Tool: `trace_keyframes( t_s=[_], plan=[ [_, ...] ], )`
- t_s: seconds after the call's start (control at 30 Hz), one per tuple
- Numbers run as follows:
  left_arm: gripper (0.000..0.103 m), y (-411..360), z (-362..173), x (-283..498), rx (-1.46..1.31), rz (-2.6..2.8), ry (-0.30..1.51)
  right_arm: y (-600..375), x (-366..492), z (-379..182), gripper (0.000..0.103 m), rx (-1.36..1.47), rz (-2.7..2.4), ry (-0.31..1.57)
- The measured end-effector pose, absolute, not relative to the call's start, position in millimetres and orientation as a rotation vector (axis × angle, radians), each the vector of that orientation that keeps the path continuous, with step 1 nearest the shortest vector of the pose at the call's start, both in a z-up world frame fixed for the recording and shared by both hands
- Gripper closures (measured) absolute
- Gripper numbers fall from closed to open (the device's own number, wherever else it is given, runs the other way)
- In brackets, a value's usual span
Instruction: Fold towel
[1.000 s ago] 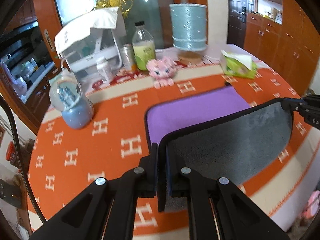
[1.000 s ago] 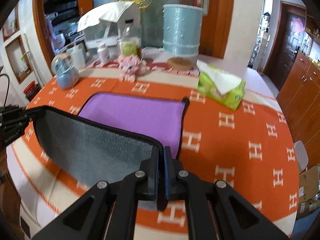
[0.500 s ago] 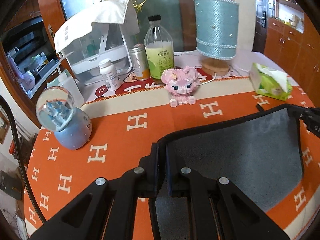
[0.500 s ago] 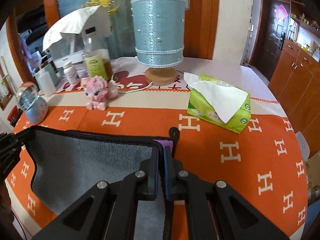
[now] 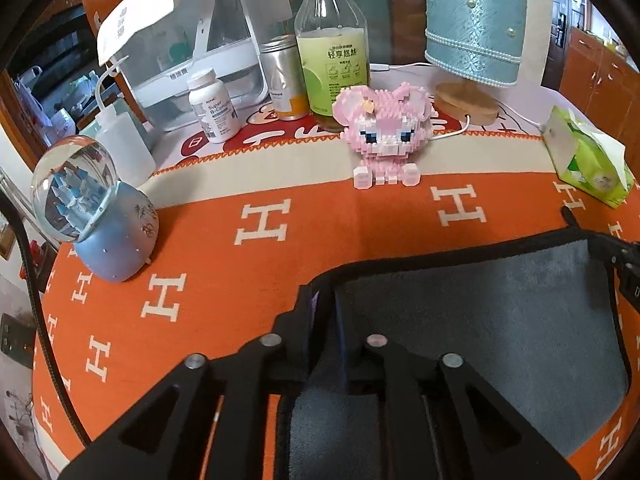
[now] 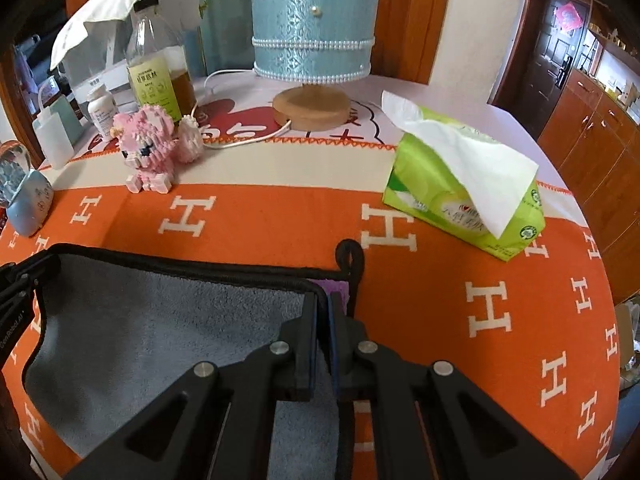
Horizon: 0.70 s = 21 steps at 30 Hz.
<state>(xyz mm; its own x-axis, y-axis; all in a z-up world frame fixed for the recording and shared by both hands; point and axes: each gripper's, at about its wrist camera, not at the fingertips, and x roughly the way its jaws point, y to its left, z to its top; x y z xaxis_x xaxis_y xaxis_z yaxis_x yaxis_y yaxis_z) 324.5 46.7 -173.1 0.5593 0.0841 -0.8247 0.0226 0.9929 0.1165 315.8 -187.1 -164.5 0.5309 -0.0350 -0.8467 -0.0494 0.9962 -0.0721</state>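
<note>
The towel (image 5: 480,320) is grey on the side facing up, purple on the other, with a black hem. It lies folded over itself on the orange cloth. My left gripper (image 5: 326,312) is shut on its left corner. My right gripper (image 6: 323,312) is shut on its right corner, where a sliver of purple (image 6: 334,288) and the towel's black hanging loop (image 6: 350,252) show. The grey towel (image 6: 160,340) stretches between both grippers, low over the table. The right gripper's tip shows in the left wrist view (image 5: 624,264).
Beyond the towel stand a pink brick toy (image 5: 384,136), a snow globe (image 5: 96,208), a green tissue pack (image 6: 464,200), a blue lamp (image 6: 312,20), a bottle (image 5: 332,40), a pill jar (image 5: 212,106) and a white container (image 5: 192,52).
Both grippers carried the towel's near edge forward over the purple half and lowered it. The purple side is now almost wholly covered by the grey.
</note>
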Motion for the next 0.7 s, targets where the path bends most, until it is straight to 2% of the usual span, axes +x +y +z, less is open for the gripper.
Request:
trace_keyframes(
  t_s=[0.03,0.07,0.1,0.13,0.17,0.23,0.3,0.7],
  plan=[
    [0.066,47,-172,325,0.108,0.039,0.978,-186,317,-165,0.092,-0.090,0.007,1.017],
    [0.055,48,-171,326,0.090,0.040,0.977,-186,317,-164,0.091,-0.088,0.005,1.018],
    [0.035,49,-170,326,0.075,0.043,0.975,-185,316,-163,0.086,-0.087,0.005,1.016],
    [0.019,50,-169,325,0.054,0.050,0.971,-184,315,-160,0.082,-0.084,0.010,1.010],
    [0.014,51,-167,325,0.041,0.057,0.971,-184,314,-158,0.074,-0.079,0.014,1.005],
    [0.008,55,-162,323,0.010,0.081,0.967,-185,310,-151,0.063,-0.061,0.012,0.990],
    [0.002,58,-158,321,-0.014,0.082,0.975,-185,307,-143,0.061,-0.042,0.016,0.977],
    [0.001,43,-106,268,-0.041,-0.012,0.924,-179,271,-103,0.060,0.005,0.014,0.954]
  ],
)
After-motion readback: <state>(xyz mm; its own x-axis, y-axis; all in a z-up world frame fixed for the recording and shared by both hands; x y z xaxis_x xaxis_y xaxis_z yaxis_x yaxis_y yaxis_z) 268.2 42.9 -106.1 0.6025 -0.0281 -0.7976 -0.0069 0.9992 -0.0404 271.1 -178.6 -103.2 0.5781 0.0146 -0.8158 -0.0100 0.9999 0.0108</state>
